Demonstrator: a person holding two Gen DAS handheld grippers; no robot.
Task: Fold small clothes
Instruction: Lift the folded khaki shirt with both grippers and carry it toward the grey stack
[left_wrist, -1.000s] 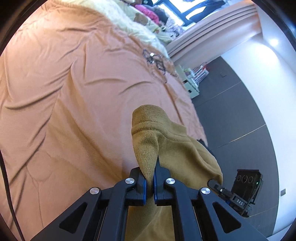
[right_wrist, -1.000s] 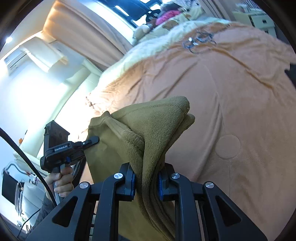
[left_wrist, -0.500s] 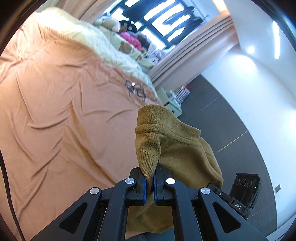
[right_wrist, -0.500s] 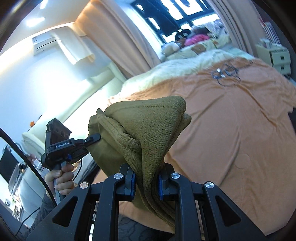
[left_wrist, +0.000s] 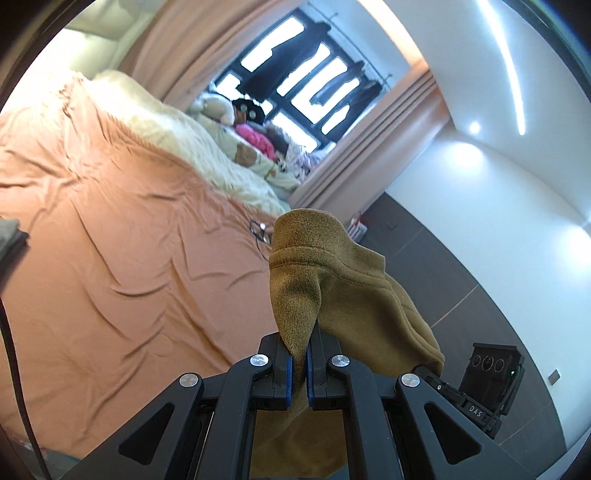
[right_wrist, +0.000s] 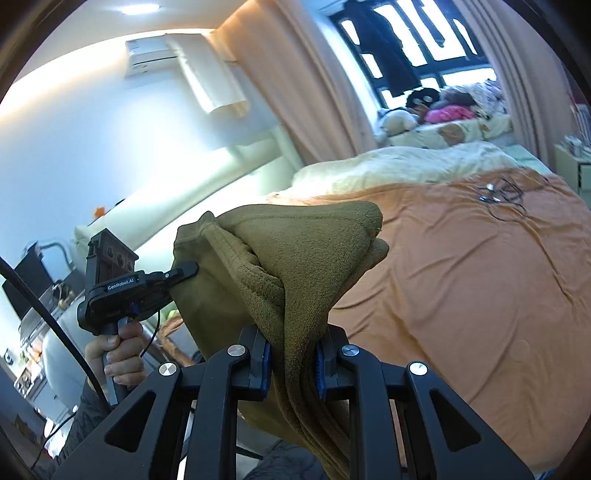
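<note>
An olive-brown fleece garment (left_wrist: 343, 291) hangs in the air between both grippers, above the near edge of the bed. My left gripper (left_wrist: 300, 369) is shut on one hemmed corner of it. My right gripper (right_wrist: 291, 363) is shut on a thick bunch of its folds (right_wrist: 303, 258). In the right wrist view the left gripper (right_wrist: 184, 271) pinches the garment's far corner, with the person's hand below it. In the left wrist view the right gripper's body (left_wrist: 491, 384) shows at the lower right behind the cloth.
The bed with an orange sheet (left_wrist: 110, 229) (right_wrist: 461, 277) lies ahead and below. A cream blanket (left_wrist: 192, 147), stuffed toys (left_wrist: 236, 114) and a black tangled cable (right_wrist: 498, 192) lie at its far end. Dark folded cloth (left_wrist: 11, 240) sits at the left edge.
Both grippers have lifted the garment and tilted upward, so the window, curtains and walls have come into view and the bed has dropped lower. Both grips are unchanged.
</note>
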